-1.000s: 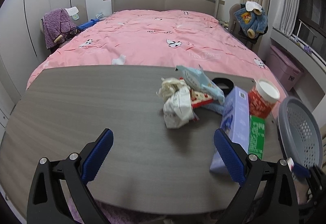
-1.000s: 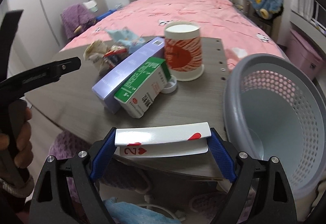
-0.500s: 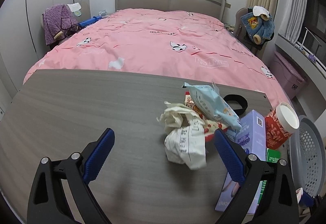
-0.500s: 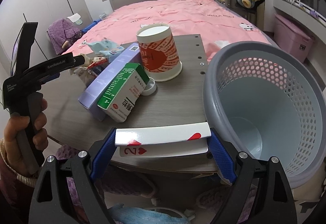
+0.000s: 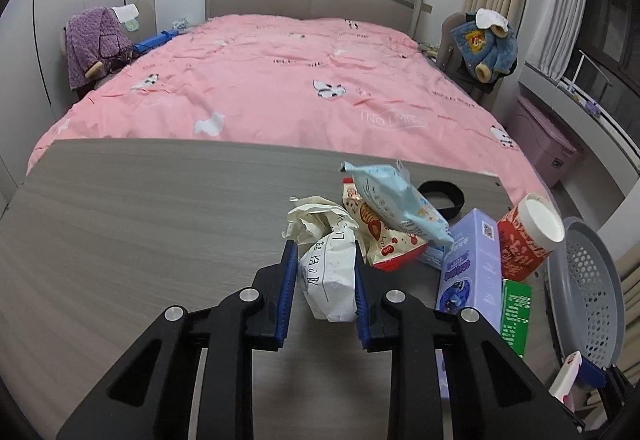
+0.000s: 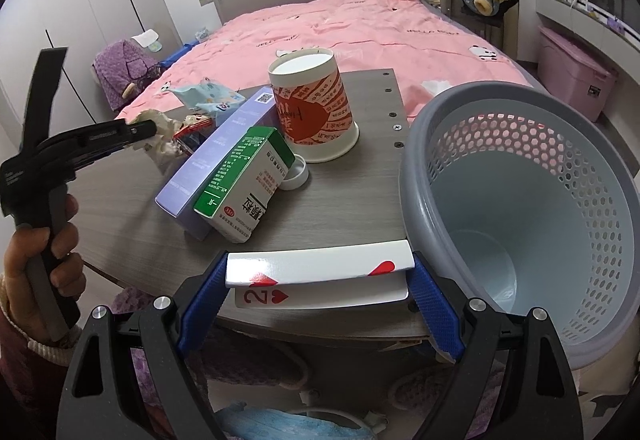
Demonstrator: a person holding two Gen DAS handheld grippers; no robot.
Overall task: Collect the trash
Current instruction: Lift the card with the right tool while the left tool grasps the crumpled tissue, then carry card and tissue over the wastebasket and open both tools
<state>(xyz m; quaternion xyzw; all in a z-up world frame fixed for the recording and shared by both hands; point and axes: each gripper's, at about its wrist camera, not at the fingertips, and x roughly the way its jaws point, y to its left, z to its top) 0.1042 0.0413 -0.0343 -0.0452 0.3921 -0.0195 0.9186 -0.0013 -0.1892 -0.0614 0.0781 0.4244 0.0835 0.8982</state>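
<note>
A crumpled white paper wad (image 5: 330,280) lies on the grey wooden table (image 5: 140,220). My left gripper (image 5: 325,260) is closing its jaws, and both blue pads touch the wad's sides. The same gripper (image 6: 140,128), held by a hand, shows at the left of the right wrist view. My right gripper (image 6: 318,268) hovers at the table's near edge, shut on a pair of playing cards (image 6: 320,294), a two of hearts lowest. A grey perforated basket (image 6: 520,100) stands just right of it, with nothing visible inside.
Behind the wad lie a red snack packet (image 5: 380,240) and a pale blue packet (image 5: 400,208). A purple box (image 6: 224,144), a green and white box (image 6: 244,176), a white cap (image 6: 296,176) and a red paper cup (image 6: 316,108) crowd the table's right end. A pink bed lies beyond.
My left gripper moved forward to the crumpled paper and its wide-open jaws closed around it. The right gripper stayed put with the cards, rolling slightly.
</note>
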